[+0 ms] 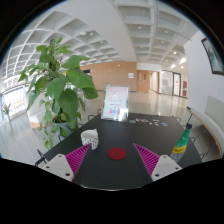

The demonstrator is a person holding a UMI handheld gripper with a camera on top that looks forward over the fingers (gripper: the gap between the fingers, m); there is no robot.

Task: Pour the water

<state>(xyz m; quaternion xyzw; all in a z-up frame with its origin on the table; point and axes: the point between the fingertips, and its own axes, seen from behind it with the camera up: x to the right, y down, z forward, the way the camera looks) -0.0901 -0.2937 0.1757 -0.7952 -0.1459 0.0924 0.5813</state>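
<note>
Dark table (110, 170): red coaster (117, 154) between open gripper (111, 160) (empty).

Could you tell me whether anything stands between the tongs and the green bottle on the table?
Nothing visible does. The open tongs hold nothing; the green bottle stands ahead beside one finger. The red coaster and white cup lie aside.

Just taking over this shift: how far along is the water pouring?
Nothing looks done yet. The gripper is open and empty above the dark table. The green bottle stands upright beyond the right finger, untouched, and the white cup sits ahead of the left finger, near the red coaster. Grasping the bottle and pouring are both left.
</note>
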